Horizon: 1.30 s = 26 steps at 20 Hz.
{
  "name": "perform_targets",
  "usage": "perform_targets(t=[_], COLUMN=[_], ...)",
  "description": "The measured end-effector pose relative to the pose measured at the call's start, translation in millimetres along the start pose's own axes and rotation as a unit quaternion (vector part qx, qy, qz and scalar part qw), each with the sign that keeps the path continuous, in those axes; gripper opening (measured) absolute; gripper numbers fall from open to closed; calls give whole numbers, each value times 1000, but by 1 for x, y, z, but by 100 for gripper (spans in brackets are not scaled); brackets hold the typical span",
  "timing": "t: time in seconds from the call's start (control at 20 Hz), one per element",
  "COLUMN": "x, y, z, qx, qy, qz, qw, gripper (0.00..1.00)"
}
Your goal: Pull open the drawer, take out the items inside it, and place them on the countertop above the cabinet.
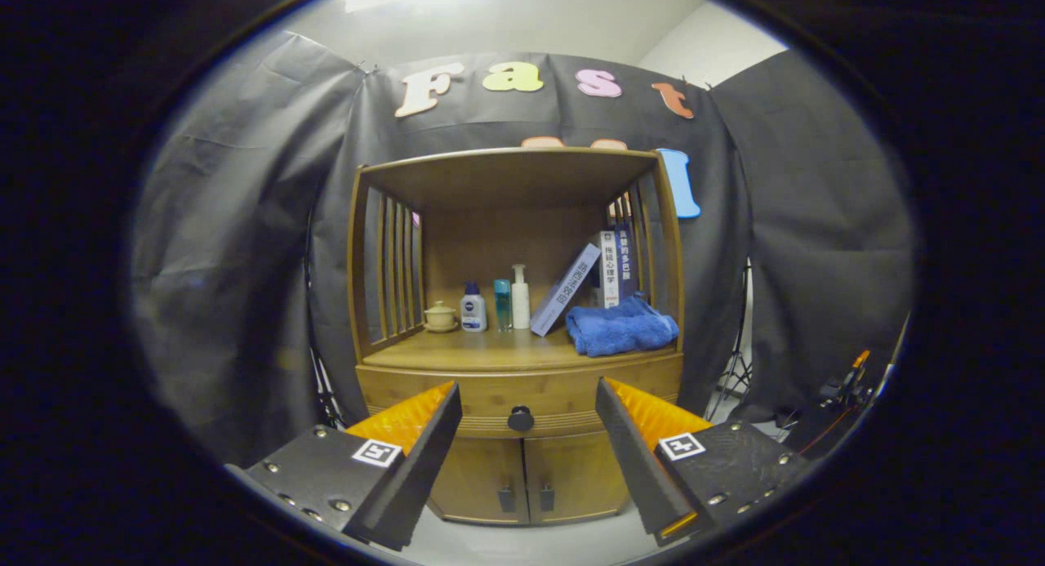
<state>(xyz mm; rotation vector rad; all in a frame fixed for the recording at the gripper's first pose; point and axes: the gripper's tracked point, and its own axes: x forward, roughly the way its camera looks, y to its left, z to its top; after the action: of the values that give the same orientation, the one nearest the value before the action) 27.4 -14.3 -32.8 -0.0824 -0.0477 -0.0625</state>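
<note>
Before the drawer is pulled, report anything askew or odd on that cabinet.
One book leans tilted against the upright books. The blue towel overhangs the countertop edge. The drawer is shut; the open claw frames its knob.

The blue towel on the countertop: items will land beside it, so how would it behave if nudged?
The blue towel looks soft and loosely folded, so it would probably bunch or slide. It likely can't roll or tip. The open gripper is well short of it.

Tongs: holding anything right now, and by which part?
Nothing held. The tongs are open, fingers apart, with the drawer knob seen between them, farther ahead and untouched.
</note>
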Motion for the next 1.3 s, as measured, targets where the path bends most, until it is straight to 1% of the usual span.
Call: perform_targets(t=[0.15, 0.25, 0.35, 0.45, 0.7, 0.9, 1.0, 1.05, 1.1, 1.15, 1.25, 1.3], x=[20, 38, 57, 75, 116, 150, 169, 176, 183, 189, 190, 192], y=[5, 1, -2, -3, 4, 11, 10, 7, 7, 16, 14, 12], z=[-25, -44, -72, -93, -150, -161, -150, -149, -154, -156, -154, -152], qx=[9, -2, -15, -13, -22, -22, -15, -12, -6, 2, -17, -20], qy=[8, 10, 32, 46, 90, 87, 58, 56, 56, 58, 51, 47], qz=[10, 4, -3, -5, 9, 13, 10, 3, 3, 18, 2, -5], qw=[1000, 1000, 999, 999, 996, 996, 998, 998, 998, 998, 999, 999], gripper=[99, 99, 99, 99, 99, 99, 99, 99, 85, 71, 43, 43])
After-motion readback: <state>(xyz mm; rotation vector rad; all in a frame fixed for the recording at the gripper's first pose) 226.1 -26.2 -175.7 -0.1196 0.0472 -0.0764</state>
